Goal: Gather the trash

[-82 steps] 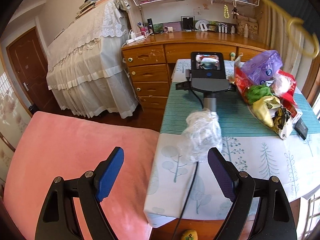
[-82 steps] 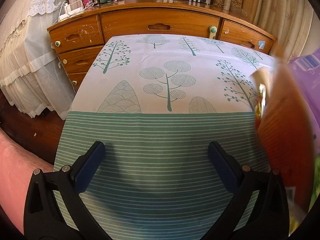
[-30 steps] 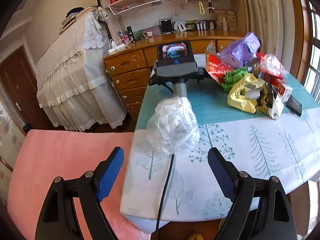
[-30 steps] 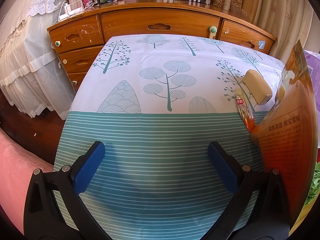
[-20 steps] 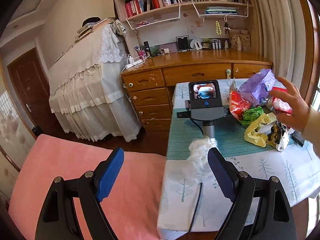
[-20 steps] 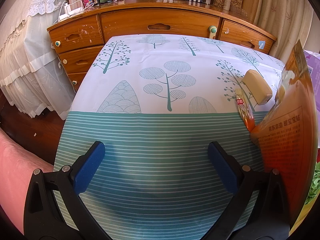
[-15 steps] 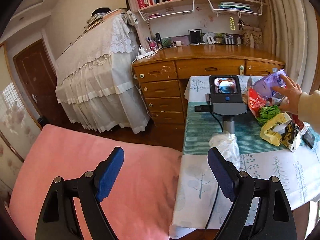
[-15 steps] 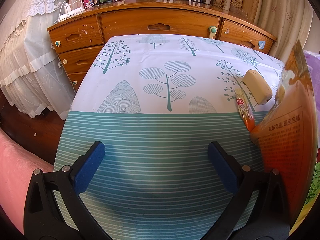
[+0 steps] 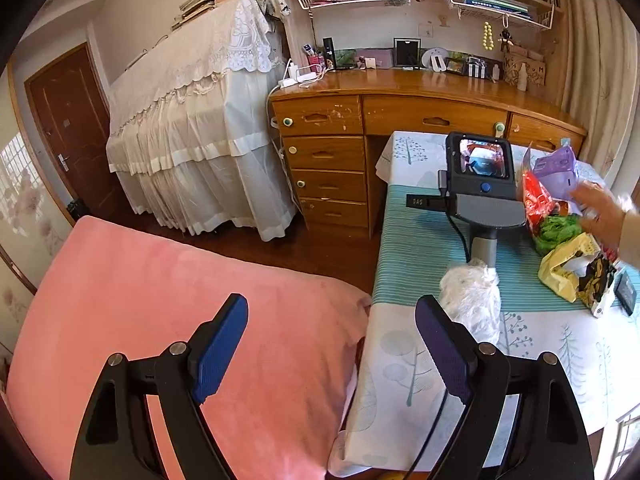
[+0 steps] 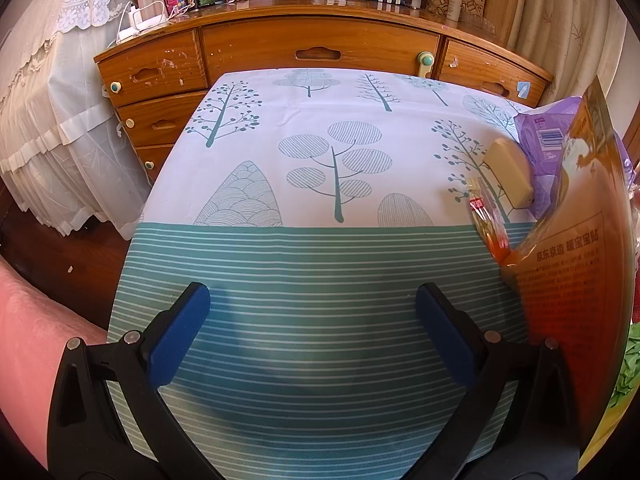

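Note:
A crumpled clear plastic bag [image 9: 472, 302] lies on the table near its left edge, just beyond my left gripper's right finger. My left gripper [image 9: 332, 342] is open and empty, held over the pink cushion beside the table. A pile of wrappers sits at the table's right: a purple bag [image 9: 556, 172], a red bag [image 9: 534, 204], a green wrapper [image 9: 558, 230], a yellow wrapper [image 9: 566, 270]. A bare hand [image 9: 600, 210] reaches into the pile. My right gripper [image 10: 312, 312] is open and empty, resting on the striped cloth; an orange-red bag [image 10: 576, 264] stands to its right.
The right gripper's body [image 9: 480, 184] lies on the table [image 9: 416, 240] with a cable trailing off the front edge. A wooden desk with drawers [image 9: 332, 152] stands behind the table. A cream block [image 10: 508, 172] and a small sachet [image 10: 488, 216] lie by the purple bag. The pink cushion [image 9: 160, 300] is at the left.
My left gripper has swung around, drawing back and to the left of the table. A bare hand has reached into the wrapper pile. The right gripper has not moved.

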A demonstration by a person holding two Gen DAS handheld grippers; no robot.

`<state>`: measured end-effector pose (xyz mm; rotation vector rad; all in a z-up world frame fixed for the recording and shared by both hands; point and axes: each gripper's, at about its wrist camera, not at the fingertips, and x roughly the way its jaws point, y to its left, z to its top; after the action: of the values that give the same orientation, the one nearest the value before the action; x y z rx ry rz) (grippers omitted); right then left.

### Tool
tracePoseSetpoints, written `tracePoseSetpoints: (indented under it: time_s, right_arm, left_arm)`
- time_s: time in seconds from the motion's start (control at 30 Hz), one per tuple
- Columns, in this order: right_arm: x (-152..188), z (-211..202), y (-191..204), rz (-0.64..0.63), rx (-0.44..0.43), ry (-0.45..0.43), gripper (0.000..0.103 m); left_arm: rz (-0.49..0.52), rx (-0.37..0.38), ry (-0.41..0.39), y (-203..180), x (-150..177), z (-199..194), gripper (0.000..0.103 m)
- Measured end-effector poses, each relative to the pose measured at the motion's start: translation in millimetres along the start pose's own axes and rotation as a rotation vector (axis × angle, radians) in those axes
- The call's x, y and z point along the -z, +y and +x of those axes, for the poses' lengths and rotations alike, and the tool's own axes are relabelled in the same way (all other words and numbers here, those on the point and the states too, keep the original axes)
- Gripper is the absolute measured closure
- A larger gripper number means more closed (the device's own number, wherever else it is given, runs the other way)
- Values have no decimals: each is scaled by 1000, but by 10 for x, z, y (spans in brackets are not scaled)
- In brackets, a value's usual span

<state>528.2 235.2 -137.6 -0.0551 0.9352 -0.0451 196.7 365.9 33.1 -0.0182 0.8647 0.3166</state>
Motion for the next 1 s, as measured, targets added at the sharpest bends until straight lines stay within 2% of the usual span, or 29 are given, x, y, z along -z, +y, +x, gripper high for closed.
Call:
tracePoseSetpoints:
  time_s: [0.33,1.0]
  right_arm:
    - [-1,-1,0,0,0,0,2]
    - [-7,4,3,3,1,1,0]
  left_arm:
    - [-7,51,-11,-207,-140,27,15]
    - [-126,26,16,280,31,-118,15]
